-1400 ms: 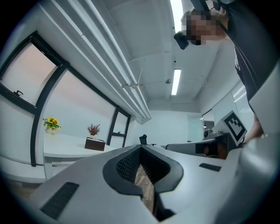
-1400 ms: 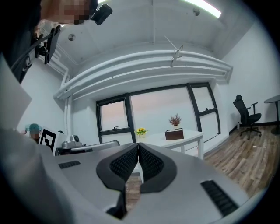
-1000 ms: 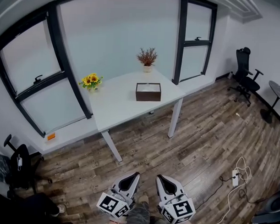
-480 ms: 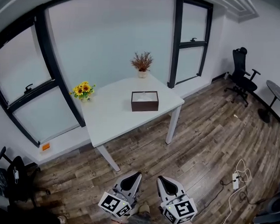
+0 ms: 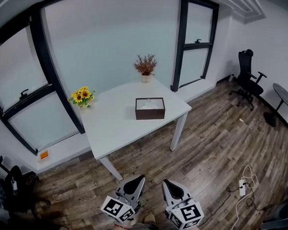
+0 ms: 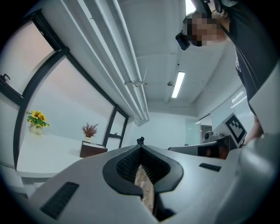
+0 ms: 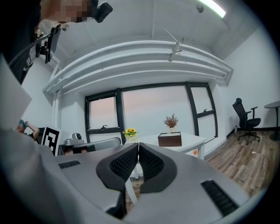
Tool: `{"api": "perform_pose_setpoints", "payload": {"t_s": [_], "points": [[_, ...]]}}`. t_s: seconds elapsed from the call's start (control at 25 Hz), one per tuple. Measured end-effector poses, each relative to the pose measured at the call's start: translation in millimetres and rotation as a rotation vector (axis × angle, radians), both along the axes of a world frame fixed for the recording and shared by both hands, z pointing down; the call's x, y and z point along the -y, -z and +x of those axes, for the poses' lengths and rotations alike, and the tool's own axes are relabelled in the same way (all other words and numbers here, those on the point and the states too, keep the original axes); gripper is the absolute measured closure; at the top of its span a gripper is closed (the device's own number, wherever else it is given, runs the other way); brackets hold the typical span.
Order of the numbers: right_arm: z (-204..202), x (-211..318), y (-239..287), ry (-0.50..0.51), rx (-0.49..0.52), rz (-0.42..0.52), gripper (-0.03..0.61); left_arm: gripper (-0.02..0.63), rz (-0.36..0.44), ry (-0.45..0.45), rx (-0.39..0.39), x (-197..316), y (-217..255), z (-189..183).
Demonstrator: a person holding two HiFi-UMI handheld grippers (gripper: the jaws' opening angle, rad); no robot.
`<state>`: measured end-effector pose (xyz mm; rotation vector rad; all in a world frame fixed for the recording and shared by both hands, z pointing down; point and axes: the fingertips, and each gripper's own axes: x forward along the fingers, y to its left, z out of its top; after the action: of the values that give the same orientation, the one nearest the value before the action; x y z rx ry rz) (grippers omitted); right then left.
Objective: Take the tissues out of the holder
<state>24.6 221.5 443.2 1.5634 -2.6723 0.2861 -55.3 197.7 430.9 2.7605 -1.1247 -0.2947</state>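
Observation:
A dark brown tissue holder [image 5: 150,108] with white tissues showing at its open top stands near the middle of a white table [image 5: 118,120]. The same holder [image 7: 169,139] shows far off in the right gripper view, and small at the left [image 6: 92,149] in the left gripper view. Both grippers hang low at the bottom of the head view, well short of the table. The left gripper [image 5: 138,180] is shut with nothing in it; its tips [image 6: 140,147] meet. My right gripper [image 5: 166,183] is shut and empty too, tips together [image 7: 138,145].
A vase of sunflowers [image 5: 81,96] stands at the table's left edge and a pot of dried flowers [image 5: 145,68] at its back. Wood floor lies between me and the table. A black office chair [image 5: 247,73] and a round side table [image 5: 282,96] are at the right; a power strip with cables [image 5: 242,182] lies on the floor.
The table and holder have shifted slightly left and nearer in the head view as I step forward. Both grippers stay shut and low.

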Motion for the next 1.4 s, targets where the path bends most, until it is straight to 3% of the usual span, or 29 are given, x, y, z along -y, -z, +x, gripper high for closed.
{"api": "perform_pose_setpoints", "payload": {"t_s": [0.72,1.4], "points": [[-9.4,46.9,-20.7,0.02,0.017,-0.061,0.572,0.607,-0.041,0.048,0.008,36.7,-16.3,-25.0],[-10.2,173.4,-13.3,0.079,0.032,-0.045,0.572,0.607,-0.025,0.092,0.015,159.2,-6.4,-23.3]]}}
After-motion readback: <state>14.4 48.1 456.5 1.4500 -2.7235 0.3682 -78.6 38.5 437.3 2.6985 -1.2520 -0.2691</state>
